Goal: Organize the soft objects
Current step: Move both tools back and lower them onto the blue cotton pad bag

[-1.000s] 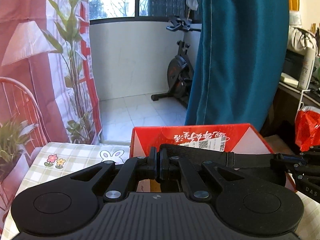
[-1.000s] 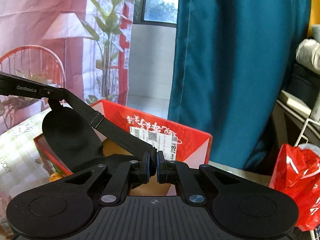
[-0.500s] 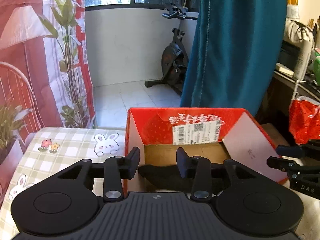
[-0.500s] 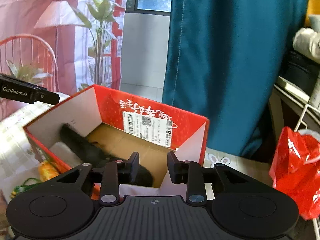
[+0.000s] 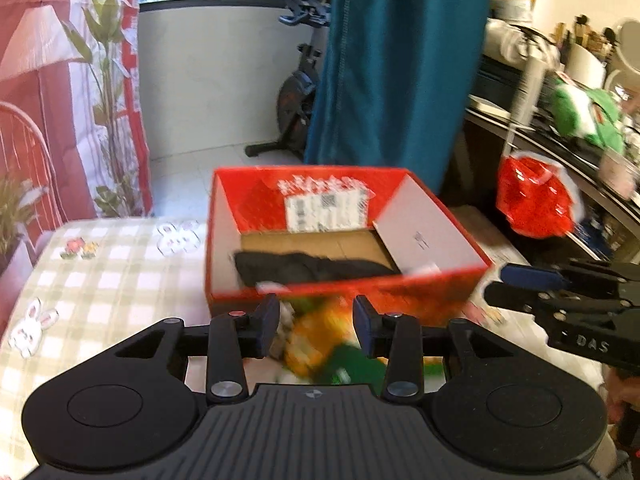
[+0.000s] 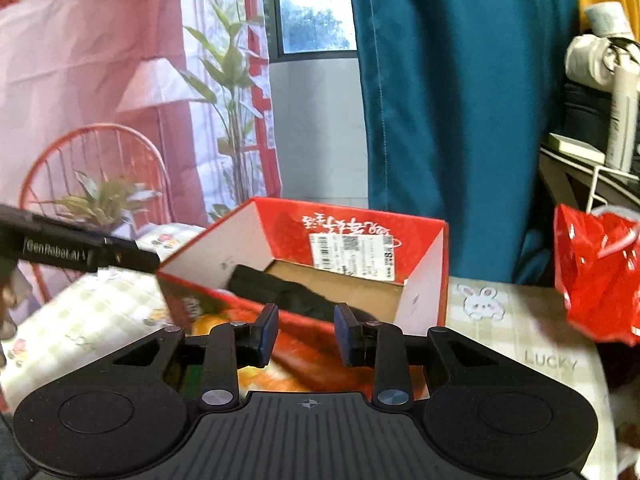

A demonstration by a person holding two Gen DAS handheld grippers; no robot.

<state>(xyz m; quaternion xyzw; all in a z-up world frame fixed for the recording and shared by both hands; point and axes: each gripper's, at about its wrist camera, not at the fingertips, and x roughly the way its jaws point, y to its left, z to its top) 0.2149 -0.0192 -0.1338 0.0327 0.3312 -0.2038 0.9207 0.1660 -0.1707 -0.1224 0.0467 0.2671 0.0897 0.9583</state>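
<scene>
A teal curtain (image 5: 396, 60) hangs at the back of a bright room, beside a window and a pink printed drape. In front of it, a tabletop (image 5: 100, 280) under a pale checked cloth with small rabbit and flower prints carries an open red cardboard box (image 5: 440, 276), glossy outside, white on its inner walls and plain brown on its floor, with a white printed label on the far wall. A crinkled red plastic bag (image 6: 596, 272) hangs to the right.

Inside the box, along its near-left side, lies a black fabric item (image 5: 308, 266), long, limp and matte, with a strap-like shape. It looks light and floppy, likely to sag and fold when lifted, so its thicker middle seems the best place to take hold.

In front of the box, orange and green shapes (image 5: 324, 344) are too blurred to identify.

The left tongs (image 5: 316, 322) and right tongs (image 6: 306, 330) are both partly open and empty, each set just short of the box's near wall.
</scene>
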